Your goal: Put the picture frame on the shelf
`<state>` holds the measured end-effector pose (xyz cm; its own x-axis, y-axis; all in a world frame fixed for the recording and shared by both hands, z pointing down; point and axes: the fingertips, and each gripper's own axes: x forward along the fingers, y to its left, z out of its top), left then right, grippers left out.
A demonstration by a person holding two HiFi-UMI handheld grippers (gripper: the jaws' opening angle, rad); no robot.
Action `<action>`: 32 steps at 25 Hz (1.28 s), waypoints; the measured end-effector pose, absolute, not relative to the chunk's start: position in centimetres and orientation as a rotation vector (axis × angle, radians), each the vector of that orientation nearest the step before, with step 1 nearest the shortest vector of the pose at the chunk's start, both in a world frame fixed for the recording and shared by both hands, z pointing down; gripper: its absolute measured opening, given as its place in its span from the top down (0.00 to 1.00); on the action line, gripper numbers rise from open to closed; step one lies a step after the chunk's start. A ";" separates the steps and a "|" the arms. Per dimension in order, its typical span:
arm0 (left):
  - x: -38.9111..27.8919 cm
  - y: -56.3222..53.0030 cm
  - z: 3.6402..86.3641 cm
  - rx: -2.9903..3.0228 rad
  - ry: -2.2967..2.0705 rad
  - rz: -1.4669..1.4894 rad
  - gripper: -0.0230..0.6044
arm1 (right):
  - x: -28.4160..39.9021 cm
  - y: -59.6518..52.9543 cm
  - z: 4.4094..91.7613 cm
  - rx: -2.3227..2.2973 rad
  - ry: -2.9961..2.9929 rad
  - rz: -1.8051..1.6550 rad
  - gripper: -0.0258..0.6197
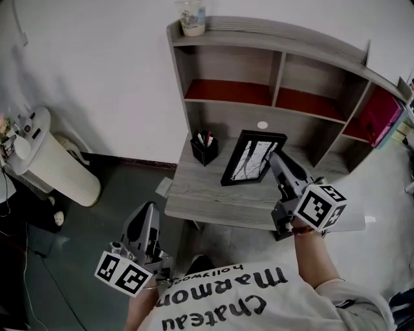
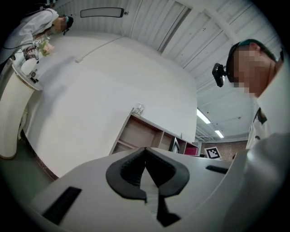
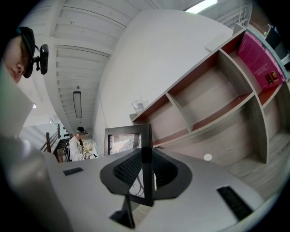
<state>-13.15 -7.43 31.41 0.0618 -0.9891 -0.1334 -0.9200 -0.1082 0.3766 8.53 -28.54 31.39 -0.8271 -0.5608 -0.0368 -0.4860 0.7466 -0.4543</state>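
The black picture frame (image 1: 251, 157) stands tilted over the lower desk surface of the grey shelf unit (image 1: 259, 32), holding a white sheet with dark lines. My right gripper (image 1: 274, 157) is shut on the frame's right edge. In the right gripper view the frame's edge (image 3: 146, 136) runs upright between the dark pads (image 3: 127, 168), below the shelf's red-backed cubbies (image 3: 213, 104). My left gripper (image 1: 148, 218) hangs low at the left, off the desk, shut with nothing in it. From the left gripper (image 2: 146, 174) the shelf (image 2: 136, 133) looks far off.
A black pen holder (image 1: 204, 149) stands left of the frame. A clear jar (image 1: 193, 18) sits on the shelf's top left corner. A pink box (image 1: 380, 116) fills the right cubby. A white round unit (image 1: 48, 165) stands on the floor at the left.
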 end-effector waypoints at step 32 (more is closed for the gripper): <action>-25.9 -25.2 29.2 2.400 -1.763 -0.572 0.94 | 1.8 -41.5 24.5 -1.128 2.592 -0.294 0.85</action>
